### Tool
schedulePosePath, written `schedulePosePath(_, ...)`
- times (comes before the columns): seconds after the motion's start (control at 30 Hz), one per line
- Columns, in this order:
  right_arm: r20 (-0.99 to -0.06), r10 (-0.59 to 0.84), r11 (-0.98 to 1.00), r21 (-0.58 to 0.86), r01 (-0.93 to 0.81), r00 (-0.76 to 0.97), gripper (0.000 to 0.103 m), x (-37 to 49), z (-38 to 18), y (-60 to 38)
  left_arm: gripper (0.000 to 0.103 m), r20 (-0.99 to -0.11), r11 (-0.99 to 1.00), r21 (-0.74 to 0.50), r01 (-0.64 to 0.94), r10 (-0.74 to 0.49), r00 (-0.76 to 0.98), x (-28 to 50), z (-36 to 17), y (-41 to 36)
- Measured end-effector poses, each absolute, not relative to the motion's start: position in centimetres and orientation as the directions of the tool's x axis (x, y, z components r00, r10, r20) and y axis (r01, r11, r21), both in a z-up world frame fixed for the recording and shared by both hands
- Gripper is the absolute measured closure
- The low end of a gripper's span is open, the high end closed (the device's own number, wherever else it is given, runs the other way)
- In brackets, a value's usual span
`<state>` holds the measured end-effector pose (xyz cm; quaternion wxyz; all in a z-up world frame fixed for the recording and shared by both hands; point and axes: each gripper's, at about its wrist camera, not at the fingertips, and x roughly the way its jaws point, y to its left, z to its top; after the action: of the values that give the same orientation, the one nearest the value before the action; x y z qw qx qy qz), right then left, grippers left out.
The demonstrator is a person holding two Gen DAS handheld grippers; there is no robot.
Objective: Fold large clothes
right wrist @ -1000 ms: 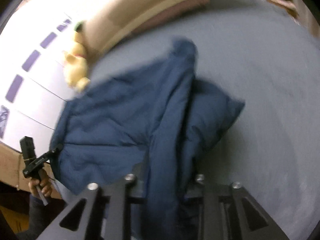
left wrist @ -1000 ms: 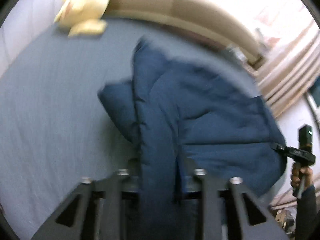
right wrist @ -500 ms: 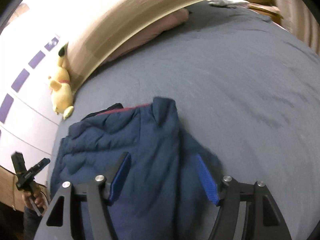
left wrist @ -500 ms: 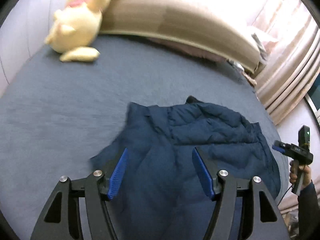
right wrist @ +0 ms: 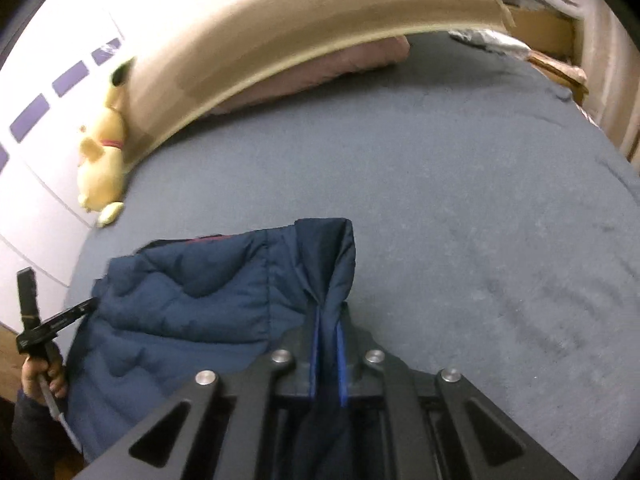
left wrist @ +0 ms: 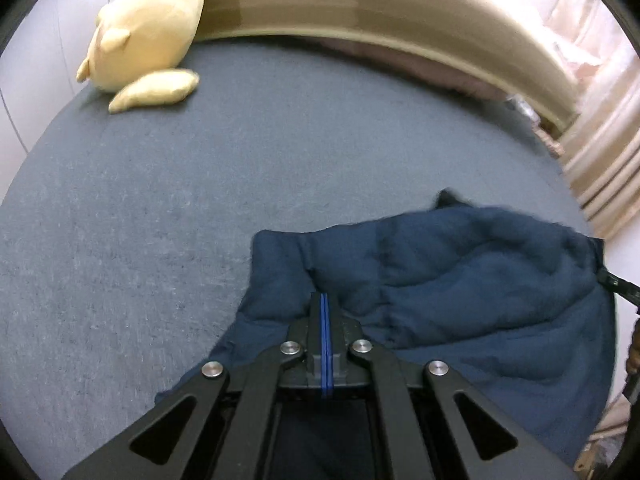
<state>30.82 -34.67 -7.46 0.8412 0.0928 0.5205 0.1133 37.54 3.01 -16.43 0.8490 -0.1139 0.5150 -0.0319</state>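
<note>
The navy padded jacket [right wrist: 192,312] looks soft, bulky and slippery, so the right gripper [right wrist: 328,320] pinches its edge fold at 6 o'clock, while the left gripper [left wrist: 325,300] has its fingers pressed together.

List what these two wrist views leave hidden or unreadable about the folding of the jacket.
- Left wrist view: the left gripper looks shut; fabric pinched in it cannot be confirmed.
- Both views: the near part of the jacket is hidden by the grippers' frames.
- Right wrist view: the right gripper hides the pinched fabric's edge.
</note>
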Motion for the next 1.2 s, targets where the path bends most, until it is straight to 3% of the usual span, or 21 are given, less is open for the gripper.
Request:
schedulePosePath(0.17, -0.902, 0.191, 0.981, 0.183, -0.057, 0.387, 0.091, 31.6, -12.1, -31.6, 0.103, -0.873, 0.979, -0.181, -0.09, -0.118, 0.473, 37.3, -15.9, 2.8)
schedulePosePath(0.23, -0.895, 0.168, 0.985, 0.171, -0.03, 0.413, 0.085, 31.4, -10.9, -31.5, 0.103, -0.865, 0.986, -0.144, -0.09, -0.081, 0.495, 36.6, -14.4, 2.6)
schedulePosePath(0.27, -0.891, 0.14, 0.989, 0.146, -0.02, 0.432, 0.076, 31.0, -9.9, -31.8, 0.098, -0.864, 0.988, -0.127, -0.093, -0.064, 0.499, 36.2, -13.8, 2.4)
schedulePosePath(0.3, -0.884, 0.118, 0.992, 0.124, -0.016, 0.452, 0.056, 30.5, -8.9, -32.5, 0.08, -0.858, 0.989, -0.105, -0.106, -0.036, 0.513, 35.6, -12.7, 2.2)
schedulePosePath(0.33, -0.871, 0.086, 0.995, 0.095, -0.006, 0.483, 0.038, 30.1, -7.4, -32.2, 0.048, -0.844, 0.989, -0.093, -0.116, -0.016, 0.536, 34.9, -11.6, 1.8)
schedulePosePath(0.37, -0.855, 0.068, 0.997, 0.082, 0.004, 0.513, 0.017, 29.6, -6.3, -32.0, 0.034, -0.829, 0.988, -0.089, -0.124, -0.005, 0.559, 34.4, -10.6, 1.4)
schedulePosePath(0.4, -0.836, 0.065, 0.997, 0.083, 0.008, 0.545, 0.016, 29.1, -5.3, -31.6, 0.024, -0.798, 0.987, -0.098, -0.126, -0.003, 0.602, 33.6, -9.2, 0.7)
schedulePosePath(0.57, -0.797, 0.112, 0.994, 0.079, -0.081, 0.594, 0.016, 28.0, -3.8, -26.2, 0.024, -0.749, 0.994, -0.1, -0.042, -0.047, 0.661, 32.4, -6.8, -4.9)
schedulePosePath(0.87, -0.876, 0.062, 0.995, 0.018, -0.095, 0.478, 0.016, 31.1, -11.7, -21.2, 0.023, -0.842, 0.998, -0.057, -0.034, -0.03, 0.538, 37.1, -13.3, -9.8)
schedulePosePath(1.2, -0.893, 0.044, 0.997, 0.013, -0.072, 0.449, 0.008, 31.9, -13.5, -21.7, 0.021, -0.855, 0.998, -0.05, -0.042, -0.021, 0.518, 38.0, -15.3, -9.8)
